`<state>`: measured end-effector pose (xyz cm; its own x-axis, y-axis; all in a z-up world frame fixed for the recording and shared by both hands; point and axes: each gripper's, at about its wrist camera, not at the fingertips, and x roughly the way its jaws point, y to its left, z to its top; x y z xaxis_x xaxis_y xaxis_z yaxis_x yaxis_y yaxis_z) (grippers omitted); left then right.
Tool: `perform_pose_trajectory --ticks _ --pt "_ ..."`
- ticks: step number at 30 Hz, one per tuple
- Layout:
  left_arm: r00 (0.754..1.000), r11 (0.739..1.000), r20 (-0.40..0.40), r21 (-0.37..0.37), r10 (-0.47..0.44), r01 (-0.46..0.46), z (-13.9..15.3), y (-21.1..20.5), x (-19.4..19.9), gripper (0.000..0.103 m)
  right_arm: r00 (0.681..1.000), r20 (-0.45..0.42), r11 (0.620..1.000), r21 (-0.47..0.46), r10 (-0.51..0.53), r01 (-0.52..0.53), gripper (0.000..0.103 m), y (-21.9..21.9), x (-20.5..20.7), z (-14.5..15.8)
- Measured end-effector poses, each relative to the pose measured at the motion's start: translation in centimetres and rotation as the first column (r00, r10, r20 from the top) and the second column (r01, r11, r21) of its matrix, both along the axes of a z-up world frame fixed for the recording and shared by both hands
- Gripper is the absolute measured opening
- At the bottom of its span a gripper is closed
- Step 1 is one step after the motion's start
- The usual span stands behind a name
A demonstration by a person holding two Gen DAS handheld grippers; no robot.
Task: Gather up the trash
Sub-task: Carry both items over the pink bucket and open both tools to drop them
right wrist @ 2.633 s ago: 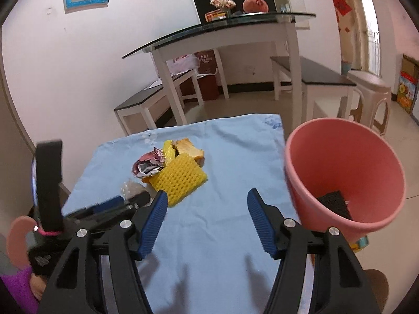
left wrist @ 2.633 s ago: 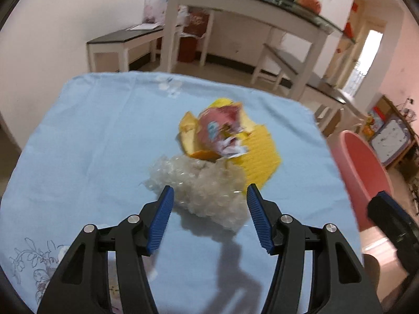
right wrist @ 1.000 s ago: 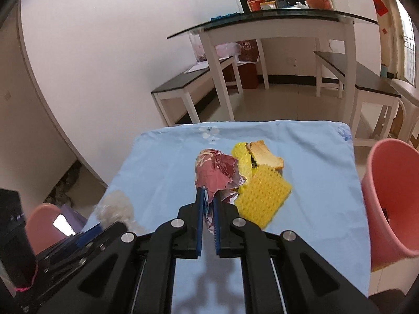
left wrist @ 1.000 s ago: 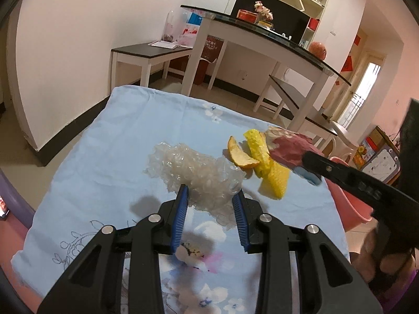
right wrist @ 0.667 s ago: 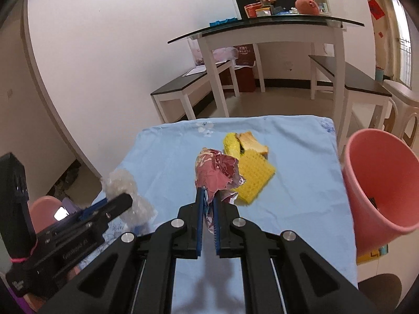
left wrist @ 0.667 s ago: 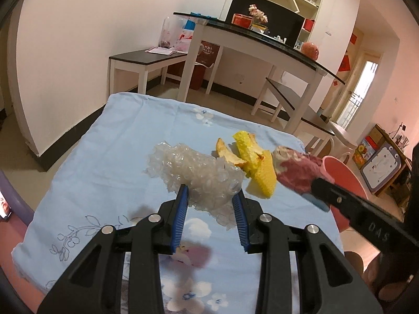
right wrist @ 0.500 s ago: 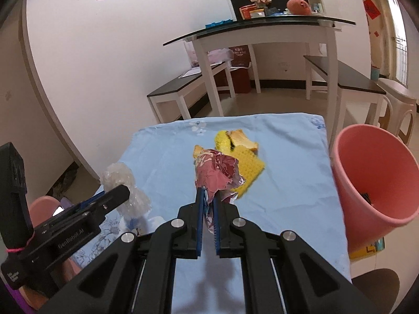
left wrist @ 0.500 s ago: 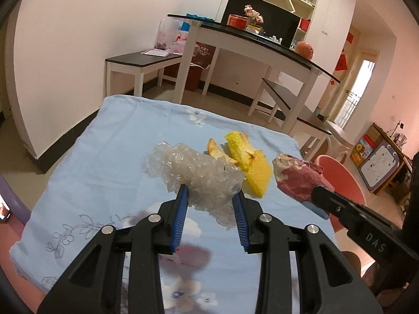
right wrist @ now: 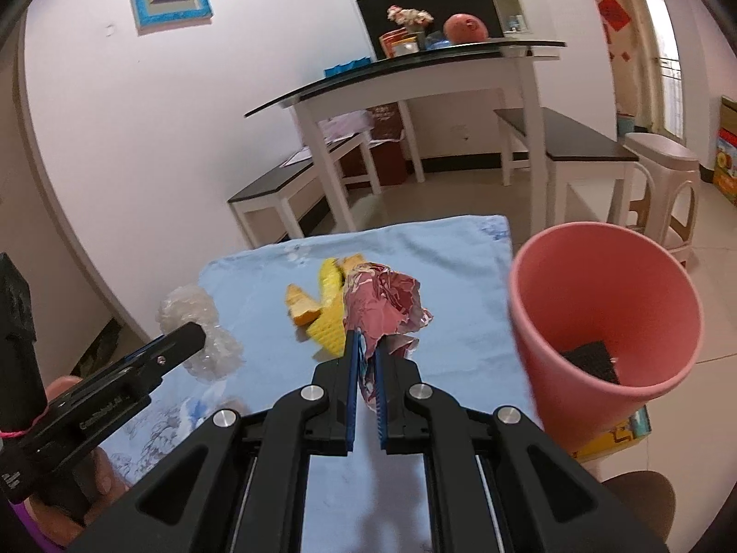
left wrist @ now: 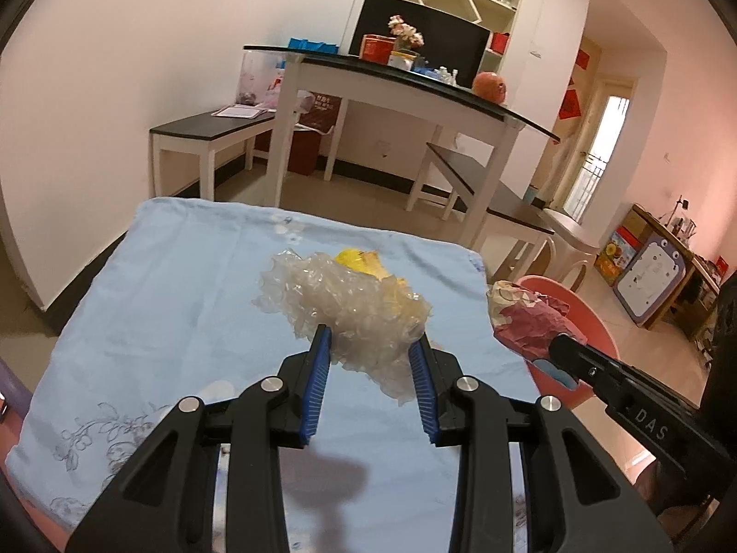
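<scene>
The left tool (left wrist: 368, 359) pinches a wad of clear bubble wrap (left wrist: 350, 308), lifted above the blue-clothed worktop (left wrist: 175, 285). The right tool (right wrist: 364, 359), its jaws pressed almost together, clamps a crumpled reddish wrapper (right wrist: 382, 304) (also off the cloth). Beyond it, a yellow waffle-textured piece (right wrist: 329, 313) and an orange peel (right wrist: 299, 306) lie on the cloth. The pink bin (right wrist: 599, 285) stands just beside the worktop's right edge, with a dark object (right wrist: 592, 361) inside.

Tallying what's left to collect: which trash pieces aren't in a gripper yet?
The yellow foam net and orange peel, on the blue cloth; unlike them, bubble wrap and red wrapper are gripped.
</scene>
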<state>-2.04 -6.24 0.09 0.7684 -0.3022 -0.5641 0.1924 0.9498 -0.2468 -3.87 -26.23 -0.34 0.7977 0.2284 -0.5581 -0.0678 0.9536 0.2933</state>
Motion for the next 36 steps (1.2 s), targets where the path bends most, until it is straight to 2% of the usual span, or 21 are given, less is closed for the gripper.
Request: perform_pose_trajectory --ticks 6,10,17,26,36 --pt "0.997 0.998 0.032 -0.013 -0.067 0.068 0.7 -2.4 0.6 0.034 0.996 0.033 0.996 -0.014 -0.088 0.088 0.006 -3.2 -0.4 0.7" --pt "0.989 0.990 0.041 -0.018 -0.139 0.140 0.9 -5.1 1.1 0.034 0.984 0.046 0.985 -0.009 -0.175 0.175 0.006 -6.9 -1.0 1.1" --pt "0.955 0.955 0.072 -0.051 -0.288 0.292 1.1 -11.0 1.7 0.034 0.952 0.042 0.953 -0.021 -0.302 0.303 0.006 -12.7 -1.7 0.6" --pt "0.901 0.899 0.052 -0.069 -0.430 0.433 0.0 -18.3 3.2 0.034 0.939 0.010 0.938 -0.035 -0.344 0.344 0.006 -16.4 -2.1 -1.4" --pt "0.882 0.882 -0.021 -0.023 -0.471 0.471 -2.9 -22.7 4.7 0.035 0.931 -0.046 0.932 -0.043 -0.362 0.360 0.006 -18.3 -0.8 -3.6"
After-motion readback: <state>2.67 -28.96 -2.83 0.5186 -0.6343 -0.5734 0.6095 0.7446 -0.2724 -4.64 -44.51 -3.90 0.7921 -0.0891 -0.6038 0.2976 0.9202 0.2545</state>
